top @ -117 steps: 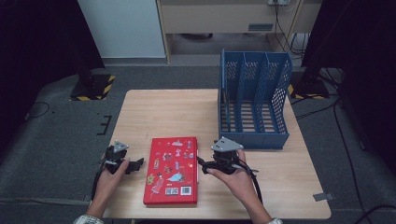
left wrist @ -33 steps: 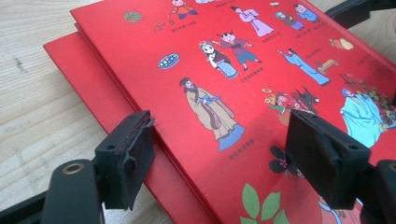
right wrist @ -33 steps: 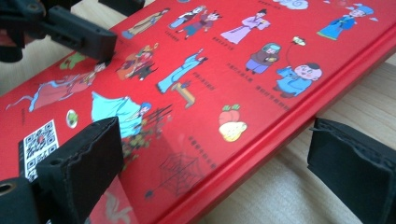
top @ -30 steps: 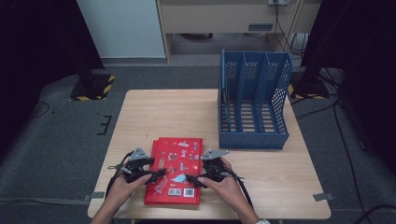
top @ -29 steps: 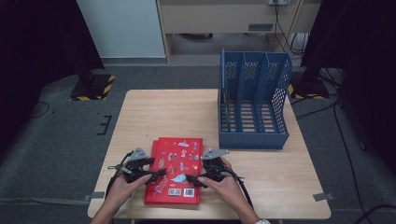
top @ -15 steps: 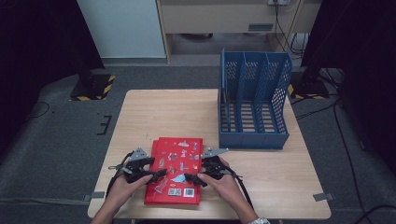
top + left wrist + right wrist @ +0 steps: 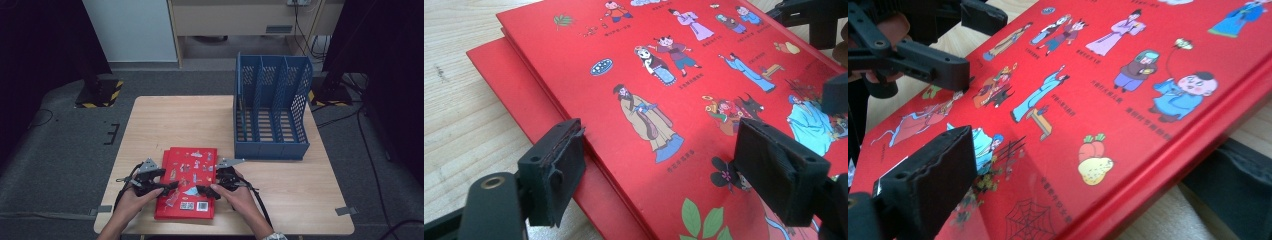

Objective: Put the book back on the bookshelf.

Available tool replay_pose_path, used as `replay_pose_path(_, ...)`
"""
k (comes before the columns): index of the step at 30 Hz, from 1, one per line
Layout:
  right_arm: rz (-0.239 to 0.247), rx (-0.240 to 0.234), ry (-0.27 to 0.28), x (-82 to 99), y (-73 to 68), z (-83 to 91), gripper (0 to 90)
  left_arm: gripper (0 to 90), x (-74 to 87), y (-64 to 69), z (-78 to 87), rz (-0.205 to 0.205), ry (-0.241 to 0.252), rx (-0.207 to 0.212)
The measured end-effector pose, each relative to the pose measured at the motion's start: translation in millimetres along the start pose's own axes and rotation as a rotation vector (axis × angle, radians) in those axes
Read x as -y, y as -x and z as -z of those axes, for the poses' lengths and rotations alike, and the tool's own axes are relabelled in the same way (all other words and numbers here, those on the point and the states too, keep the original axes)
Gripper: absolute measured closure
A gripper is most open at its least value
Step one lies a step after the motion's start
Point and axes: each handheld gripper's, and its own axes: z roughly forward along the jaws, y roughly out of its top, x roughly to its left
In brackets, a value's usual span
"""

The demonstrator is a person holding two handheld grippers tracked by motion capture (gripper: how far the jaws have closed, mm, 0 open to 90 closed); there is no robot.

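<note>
The red picture book (image 7: 187,182) lies flat at the near edge of the wooden table (image 7: 200,120), a little left of centre, with the blue file rack (image 7: 272,107) standing well apart at the far right. In the left gripper view a second red book (image 7: 519,102) lies under the top one, offset so that its left margin pokes out. The left gripper (image 7: 170,187) comes in from the book's left side; its jaws are parted, one above the cover and one down beside the stacked edges, and neither pad looks pressed on anything. The right gripper (image 7: 206,190) straddles the right edge of the top book: one jaw sits over the cover and the other under the lifted edge, but whether the pads actually bite cannot be told from these pictures. The cover looks like glossy hardboard, so I judge it stiff enough to lift from one edge without sagging, fairly heavy for a single pinch, and slick under rubber pads. The best hold is probably on the long edges near the middle, both sides at once, with the pads well in from the rim so the book cannot pivot or slide out, and the lower book is left behind
</note>
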Motion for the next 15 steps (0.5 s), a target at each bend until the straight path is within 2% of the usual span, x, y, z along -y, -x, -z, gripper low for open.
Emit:
replay_pose_path(9, -0.016, 0.010, 0.000, -3.0, 0.9, 3.1, 8.7, 18.5, 0.5, 0.3, -0.3, 0.000, 0.005, 0.001)
replay_pose_path(15, 0.004, 0.032, 0.002, -7.6, -2.9, 5.3, 9.4, 18.2, 1.3, -0.9, 0.7, 0.023, 0.016, 0.009)
